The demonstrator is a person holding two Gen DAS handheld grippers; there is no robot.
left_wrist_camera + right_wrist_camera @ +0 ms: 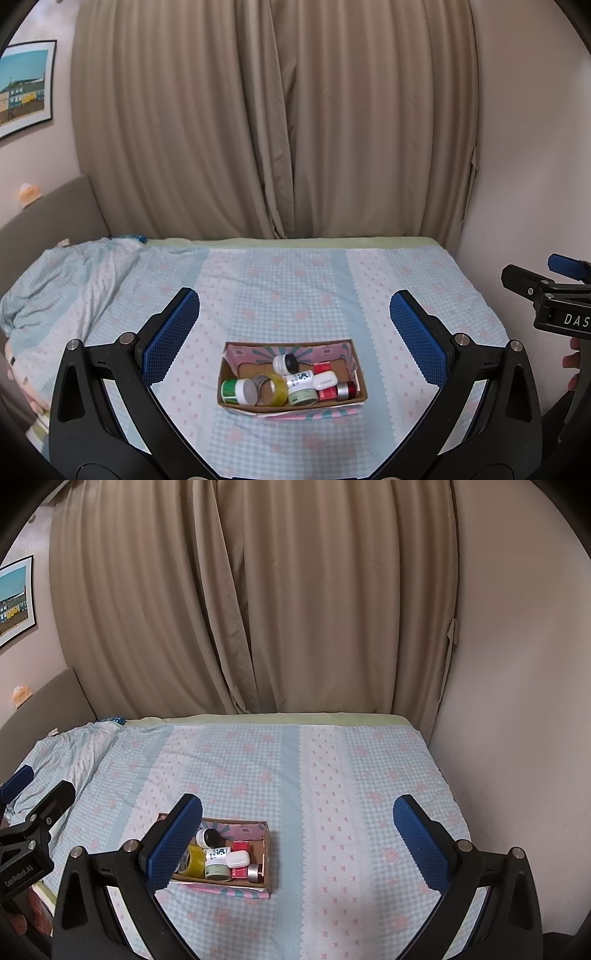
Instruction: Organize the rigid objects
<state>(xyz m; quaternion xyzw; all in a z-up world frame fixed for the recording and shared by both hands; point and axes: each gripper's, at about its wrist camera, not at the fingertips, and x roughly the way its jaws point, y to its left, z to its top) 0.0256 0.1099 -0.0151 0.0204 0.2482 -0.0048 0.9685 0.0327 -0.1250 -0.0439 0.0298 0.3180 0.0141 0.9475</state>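
**Ana:** Straight ahead of the left tongs (294, 321), on the bed (369, 280), sits the cardboard box (351, 345), and every small thing I can find is inside it. Nothing lies loose on the sheet.

**Ben:** What is in there?

**Ana:** A green jar (236, 391) on its side at the left end, a tape roll (271, 387) beside it, a white bottle with a black cap (285, 363) behind those, a pale green tub (303, 397), a white case (325, 379), a red packet (322, 367) and a red-and-silver jar (347, 390) at the right end. They lie jumbled, touching one another.

**Ben:** And the tongs?

**Ana:** Both pairs are spread wide and hold nothing. From the right tongs (297, 827) the box (267, 843) lies off to the left, half behind the left-hand finger (173, 845). So the left hand is squarely on it; the right would have to swing across.

**Ben:** Which way does the box run?

**Ana:** Its long side runs left to right across the left view, short side pointing away. Spread as they are, the left tongs would span the short side more easily than the long one.

**Ben:** Gathered up, then, or waiting to be sorted?

**Ana:** It fits either: things already collected into the box, or a heap to be taken out and laid in order. I cannot tell which from this.
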